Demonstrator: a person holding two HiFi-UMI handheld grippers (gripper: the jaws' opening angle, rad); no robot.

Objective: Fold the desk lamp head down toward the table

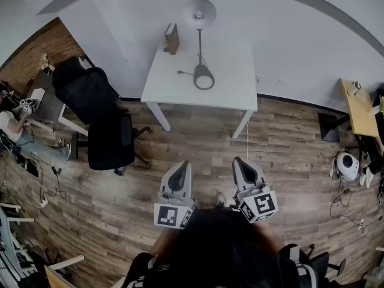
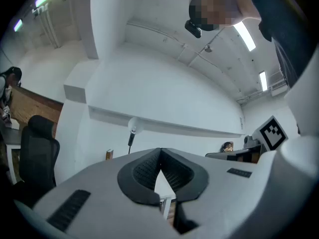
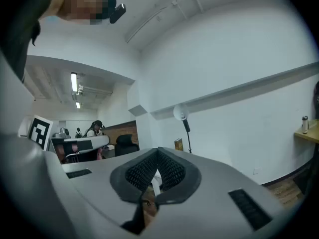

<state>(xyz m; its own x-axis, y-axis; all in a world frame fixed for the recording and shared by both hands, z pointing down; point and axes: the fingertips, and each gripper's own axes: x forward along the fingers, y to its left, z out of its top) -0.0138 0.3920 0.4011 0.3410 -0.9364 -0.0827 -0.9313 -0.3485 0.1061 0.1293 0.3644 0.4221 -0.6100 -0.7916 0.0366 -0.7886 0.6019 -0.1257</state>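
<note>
Straight ahead, at twelve o'clock in the head view, the desk lamp (image 1: 200,44) stands upright on the white bench (image 1: 174,87), with a dark ring base, a thin dark stem and a pale round head on top. Well apart from it, the left gripper (image 1: 181,167) and right gripper (image 1: 239,161) hover above the wooden floor (image 1: 288,143), jaws pressed together on nothing.

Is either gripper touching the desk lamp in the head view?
No: the left gripper and the right gripper hang over the wooden floor, well short of the desk lamp on the white table.
</note>
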